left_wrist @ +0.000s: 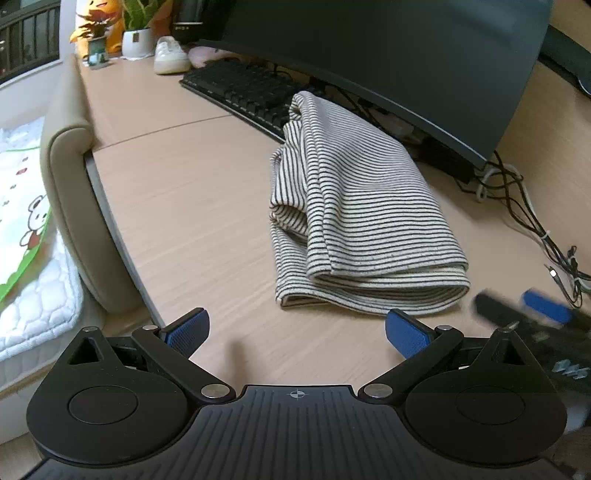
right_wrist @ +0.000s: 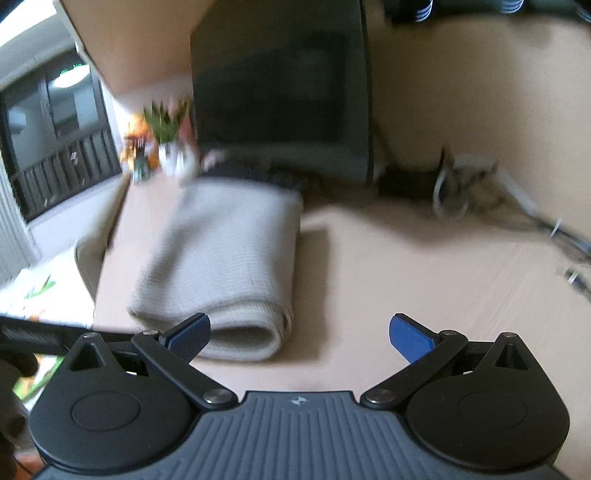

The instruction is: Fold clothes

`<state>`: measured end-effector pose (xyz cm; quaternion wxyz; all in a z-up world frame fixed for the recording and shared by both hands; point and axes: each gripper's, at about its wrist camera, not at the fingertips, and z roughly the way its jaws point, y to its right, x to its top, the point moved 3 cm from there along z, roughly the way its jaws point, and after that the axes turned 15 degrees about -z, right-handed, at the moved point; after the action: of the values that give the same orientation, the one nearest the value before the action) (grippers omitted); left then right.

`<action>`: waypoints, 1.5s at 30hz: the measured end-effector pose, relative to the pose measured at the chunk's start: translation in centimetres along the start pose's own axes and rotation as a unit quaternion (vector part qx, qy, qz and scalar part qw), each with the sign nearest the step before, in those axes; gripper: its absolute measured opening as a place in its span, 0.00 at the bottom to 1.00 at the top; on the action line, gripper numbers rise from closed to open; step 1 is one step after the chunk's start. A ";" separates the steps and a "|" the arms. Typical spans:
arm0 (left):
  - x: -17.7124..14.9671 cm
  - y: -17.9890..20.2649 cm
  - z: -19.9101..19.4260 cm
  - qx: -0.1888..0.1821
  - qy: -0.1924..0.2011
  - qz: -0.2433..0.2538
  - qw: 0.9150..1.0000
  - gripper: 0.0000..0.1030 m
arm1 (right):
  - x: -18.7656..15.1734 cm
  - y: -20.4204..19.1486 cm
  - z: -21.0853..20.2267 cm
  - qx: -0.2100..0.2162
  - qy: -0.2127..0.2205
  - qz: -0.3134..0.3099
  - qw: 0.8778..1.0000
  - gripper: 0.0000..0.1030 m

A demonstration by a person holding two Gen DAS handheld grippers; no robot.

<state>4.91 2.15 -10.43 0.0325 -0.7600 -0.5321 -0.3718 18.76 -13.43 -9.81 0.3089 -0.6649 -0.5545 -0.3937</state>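
Observation:
A black-and-white striped garment (left_wrist: 354, 214) lies folded in a thick bundle on the light wooden desk (left_wrist: 192, 206). My left gripper (left_wrist: 297, 332) is open and empty, just short of the bundle's near edge. The right gripper shows blurred at the right edge of the left wrist view (left_wrist: 532, 314). In the right wrist view, which is motion-blurred, the same folded garment (right_wrist: 225, 266) lies ahead and to the left. My right gripper (right_wrist: 299, 338) is open and empty, with its left fingertip (right_wrist: 190, 330) in front of the bundle's near end.
A black keyboard (left_wrist: 243, 88) and a dark curved monitor (left_wrist: 406, 55) stand behind the garment. Tangled cables (left_wrist: 517, 195) run along the right. A shoe (left_wrist: 170, 55) and potted plants (left_wrist: 136, 33) sit at the far left. A bed (left_wrist: 26, 221) borders the desk's left edge.

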 end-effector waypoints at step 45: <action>0.3 -0.3 -2.7 0.038 0.040 0.032 0.998 1.00 | 1.1 -4.3 -1.6 -0.023 -0.026 -0.026 0.999 1.00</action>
<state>3.26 1.26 -8.40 0.0942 -0.7592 -0.5199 -0.3801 14.33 -13.42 -8.16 0.2689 -0.6670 -0.5703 -0.3970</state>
